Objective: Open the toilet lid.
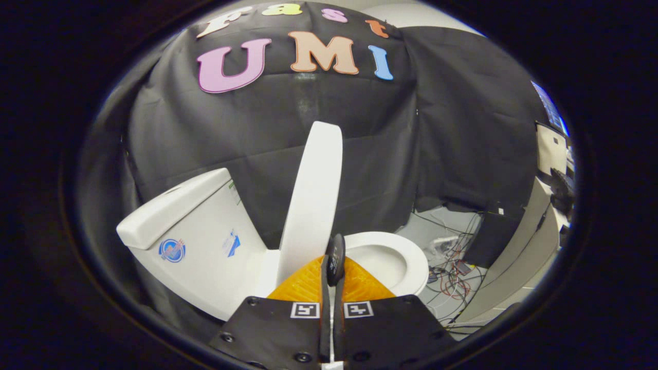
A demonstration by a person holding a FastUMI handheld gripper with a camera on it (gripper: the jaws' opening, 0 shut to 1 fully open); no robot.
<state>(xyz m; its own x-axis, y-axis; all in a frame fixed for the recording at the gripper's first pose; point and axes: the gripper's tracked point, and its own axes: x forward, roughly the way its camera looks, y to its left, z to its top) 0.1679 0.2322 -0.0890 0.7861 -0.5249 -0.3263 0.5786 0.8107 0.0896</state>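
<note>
Two fingers of the hand-held gripper stand nearly together, pinching the lower edge of the lid between them. That lid is raised close to upright, edge-on just ahead of the fingers, with the tank to its left and the open seat and bowl to its right. Loose cables lie on the floor beyond the bowl, against the black cloth wall.

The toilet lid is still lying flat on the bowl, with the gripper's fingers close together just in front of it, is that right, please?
Not quite: the gripper view shows the lid raised, standing nearly upright above the bowl. The gripper does have its fingers close together just in front of it.
</note>
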